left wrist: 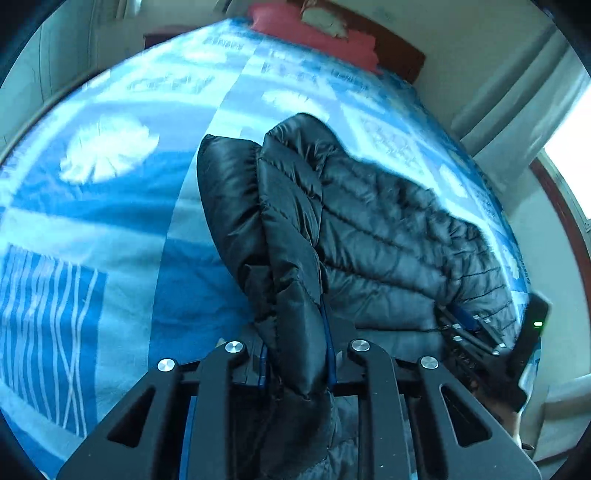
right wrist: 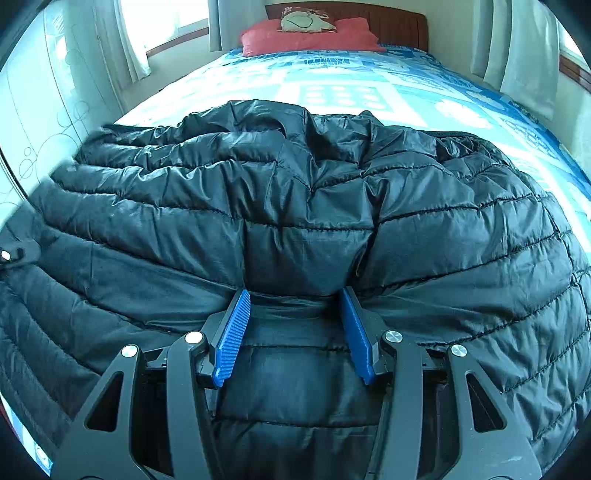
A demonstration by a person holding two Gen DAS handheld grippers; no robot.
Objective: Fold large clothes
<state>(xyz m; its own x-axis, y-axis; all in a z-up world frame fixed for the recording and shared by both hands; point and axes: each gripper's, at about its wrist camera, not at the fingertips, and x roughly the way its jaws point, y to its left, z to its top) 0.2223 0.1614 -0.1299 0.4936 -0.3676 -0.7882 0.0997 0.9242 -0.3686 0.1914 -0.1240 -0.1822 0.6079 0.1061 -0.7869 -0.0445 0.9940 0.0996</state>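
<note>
A black quilted puffer jacket (left wrist: 384, 229) lies on the bed. In the left wrist view a thick fold of it runs up between the jaws of my left gripper (left wrist: 295, 332), which is shut on it and holds that edge raised off the bedspread. In the right wrist view the jacket (right wrist: 295, 177) spreads wide across the bed. My right gripper (right wrist: 295, 295) has its blue pads (right wrist: 232, 332) pressed on either side of a bunched ridge of the fabric. The right gripper (left wrist: 472, 328) also shows at the jacket's far right edge in the left wrist view.
The bed carries a blue and white patterned bedspread (left wrist: 92, 221) (right wrist: 332, 85). A red pillow (right wrist: 310, 37) lies against the dark wooden headboard (right wrist: 399, 26). Curtains (right wrist: 513, 48) and windows flank the bed, and a pale wall (right wrist: 40, 110) stands at the left.
</note>
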